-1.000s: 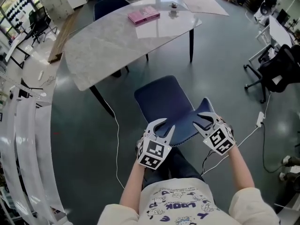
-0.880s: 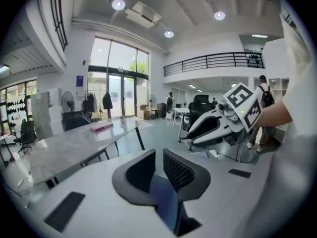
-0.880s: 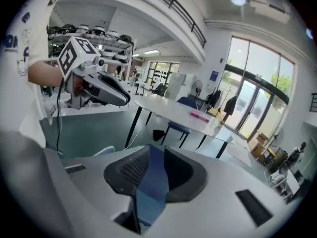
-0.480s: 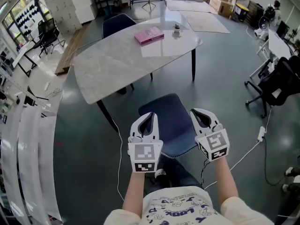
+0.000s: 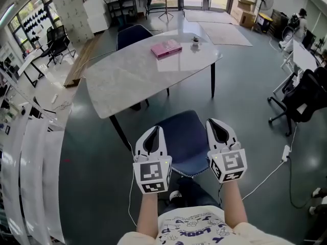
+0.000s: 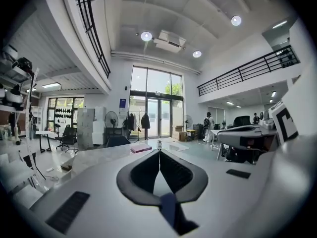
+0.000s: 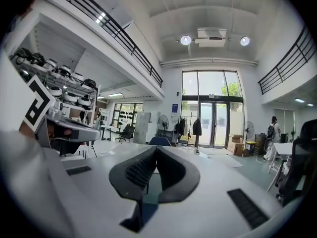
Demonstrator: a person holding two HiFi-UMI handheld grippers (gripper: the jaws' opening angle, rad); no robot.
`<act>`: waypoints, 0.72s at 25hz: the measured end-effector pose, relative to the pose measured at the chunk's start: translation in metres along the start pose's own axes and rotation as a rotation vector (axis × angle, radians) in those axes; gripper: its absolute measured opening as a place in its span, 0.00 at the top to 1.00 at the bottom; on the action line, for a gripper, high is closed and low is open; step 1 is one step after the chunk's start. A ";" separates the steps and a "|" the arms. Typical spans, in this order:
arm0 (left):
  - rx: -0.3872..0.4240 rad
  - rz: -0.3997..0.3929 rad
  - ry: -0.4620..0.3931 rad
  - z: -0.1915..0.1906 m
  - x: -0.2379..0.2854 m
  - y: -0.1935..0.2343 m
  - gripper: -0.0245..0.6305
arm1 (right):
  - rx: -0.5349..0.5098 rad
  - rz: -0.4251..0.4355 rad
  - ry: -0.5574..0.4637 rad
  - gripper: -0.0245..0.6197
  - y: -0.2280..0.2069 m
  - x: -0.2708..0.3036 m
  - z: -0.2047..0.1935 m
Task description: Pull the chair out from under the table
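The dark blue chair (image 5: pixel 183 139) stands on the grey floor in front of the white marble table (image 5: pixel 127 73), its seat clear of the table's near edge. In the head view both grippers hover above the chair, pointing towards the table. My left gripper (image 5: pixel 155 130) is over the chair's left side and my right gripper (image 5: pixel 215 123) over its right side. Both are shut with nothing between the jaws. In the left gripper view the left gripper (image 6: pixel 159 153) has its pads together, with the table (image 6: pixel 94 157) beyond. The right gripper (image 7: pixel 155 150) looks the same in its own view.
A pink book (image 5: pixel 166 49) and a small cup (image 5: pixel 194 41) lie on the table's far end. A second blue chair (image 5: pixel 133 34) stands behind it. A black office chair (image 5: pixel 305 97) is at the right, and a white cable with a power strip (image 5: pixel 285 150) crosses the floor.
Both grippers have come up off the chair's back and their jaws have shut on nothing. The head view has tipped up, so more of the room shows.
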State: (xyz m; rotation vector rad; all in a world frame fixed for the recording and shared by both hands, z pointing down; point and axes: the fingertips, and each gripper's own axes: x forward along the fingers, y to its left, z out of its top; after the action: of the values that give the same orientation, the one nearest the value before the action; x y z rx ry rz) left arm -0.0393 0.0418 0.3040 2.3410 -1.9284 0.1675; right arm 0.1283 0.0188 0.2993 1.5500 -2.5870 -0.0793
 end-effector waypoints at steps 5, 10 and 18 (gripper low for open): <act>-0.013 0.015 -0.011 0.007 -0.008 0.005 0.93 | 0.031 -0.023 -0.010 0.95 0.001 -0.004 0.003; -0.018 0.018 -0.023 0.012 -0.013 0.011 0.93 | 0.055 -0.023 -0.027 0.95 0.004 -0.003 0.010; -0.020 0.024 -0.026 0.015 -0.017 0.015 0.93 | 0.057 -0.030 -0.033 0.95 0.005 -0.004 0.011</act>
State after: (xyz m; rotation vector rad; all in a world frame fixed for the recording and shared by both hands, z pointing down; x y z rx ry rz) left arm -0.0568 0.0534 0.2869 2.3195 -1.9620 0.1198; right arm 0.1245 0.0249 0.2882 1.6200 -2.6138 -0.0354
